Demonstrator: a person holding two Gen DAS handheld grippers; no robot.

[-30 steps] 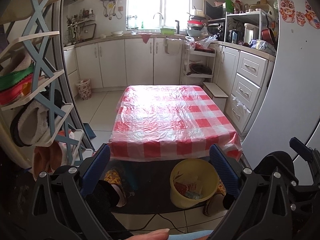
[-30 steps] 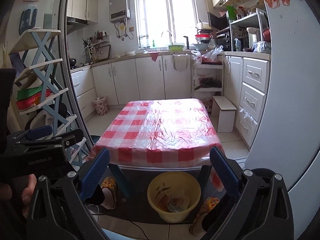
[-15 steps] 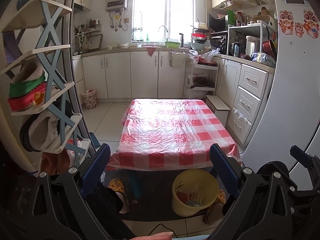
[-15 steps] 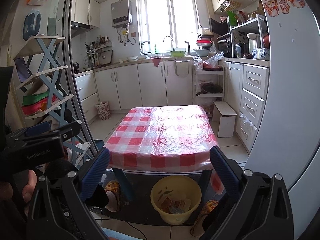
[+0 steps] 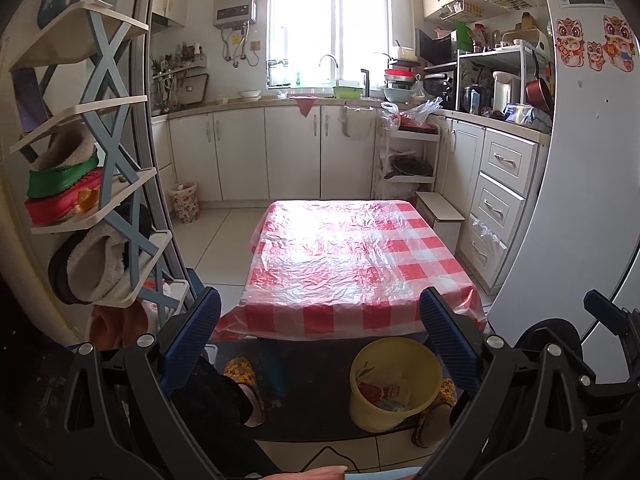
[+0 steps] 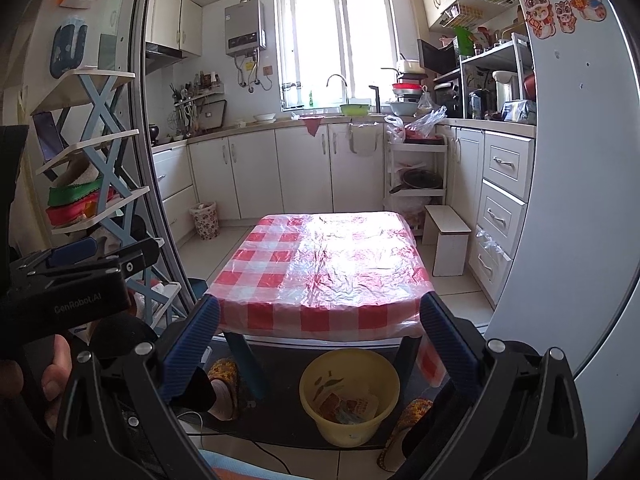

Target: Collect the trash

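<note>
I hold both claws, left (image 5: 320,336) and right (image 6: 320,336), spread and empty; wrappers (image 6: 348,402) in the bucket (image 6: 320,420) at 6 o'clock look light, crinkly; pinch an edge.

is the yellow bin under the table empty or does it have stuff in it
Not empty. The yellow bin stands upright and holds wrappers at its bottom, well below the rim.

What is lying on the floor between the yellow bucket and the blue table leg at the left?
Only the dark mat lies between the yellow bucket and the blue table leg; the right wrist view shows nothing else on it there.
</note>
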